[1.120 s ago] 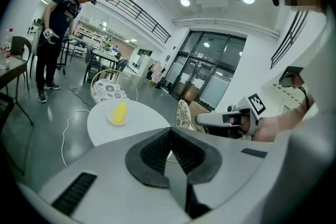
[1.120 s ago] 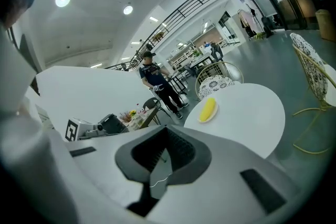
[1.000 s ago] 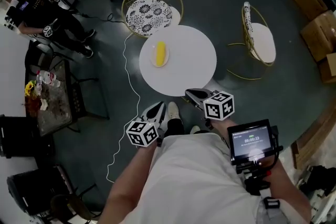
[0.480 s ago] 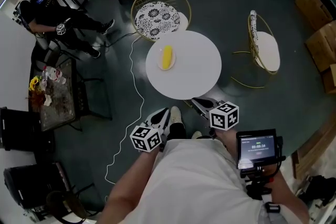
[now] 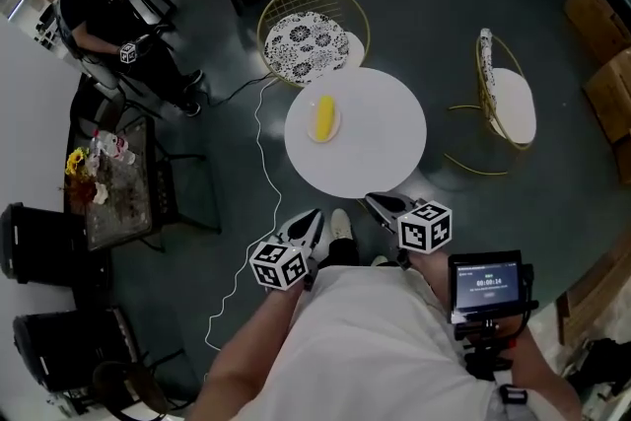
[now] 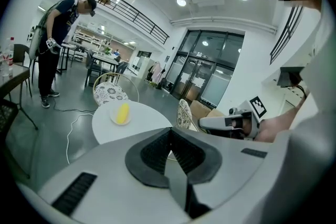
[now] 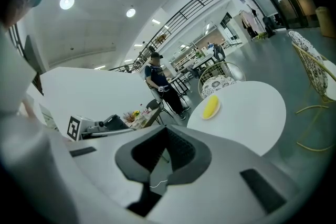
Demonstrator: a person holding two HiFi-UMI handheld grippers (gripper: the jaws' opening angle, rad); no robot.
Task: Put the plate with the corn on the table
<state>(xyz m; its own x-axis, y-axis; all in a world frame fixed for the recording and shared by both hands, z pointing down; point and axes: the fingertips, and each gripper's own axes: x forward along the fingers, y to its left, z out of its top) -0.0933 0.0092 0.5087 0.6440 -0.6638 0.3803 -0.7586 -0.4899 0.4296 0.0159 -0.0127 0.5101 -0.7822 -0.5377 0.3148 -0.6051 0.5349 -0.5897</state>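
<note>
A small pale plate (image 5: 323, 119) with a yellow corn cob (image 5: 323, 116) rests on the left part of a round white table (image 5: 370, 143). My left gripper (image 5: 308, 218) and right gripper (image 5: 378, 203) hover close to my body, short of the table's near edge, both shut and holding nothing. The left gripper view has the corn (image 6: 122, 112) on the table (image 6: 139, 124) beyond its shut gripper (image 6: 170, 136). In the right gripper view the corn (image 7: 211, 106) lies on the table (image 7: 249, 113) past the shut gripper (image 7: 167, 136).
A gold wire chair with a patterned cushion (image 5: 308, 42) stands behind the table, another chair (image 5: 508, 99) to its right. A white cable (image 5: 246, 212) runs over the floor on the left. A low side table (image 5: 104, 177) and a person (image 5: 104, 10) are far left.
The table and plate have slid slightly down and right in the head view. The person at far left has stepped further away. Both grippers stay shut near my body.
</note>
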